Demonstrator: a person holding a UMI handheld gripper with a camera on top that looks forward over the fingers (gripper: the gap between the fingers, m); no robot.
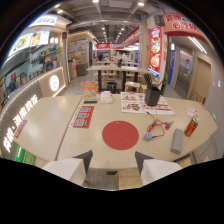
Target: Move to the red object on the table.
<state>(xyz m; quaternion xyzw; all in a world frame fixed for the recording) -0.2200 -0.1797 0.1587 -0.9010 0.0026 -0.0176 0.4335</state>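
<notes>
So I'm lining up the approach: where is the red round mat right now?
In the gripper view, the red round mat lies flat on the table, just ahead of the open gripper, left of the red cable.

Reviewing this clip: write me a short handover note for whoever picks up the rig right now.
Tool: open, empty, at the near edge of the table.
Red round mat: flat on the table, just ahead of the fingers, roughly centred between them.
Also red: a can further right, beside a grey block.
Done: lined up on the mat.
Left: close the remaining gap to it.

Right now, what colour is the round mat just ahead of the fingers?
Red, plain, lying flat on the table: the round mat, clearest in the gripper view.
</notes>
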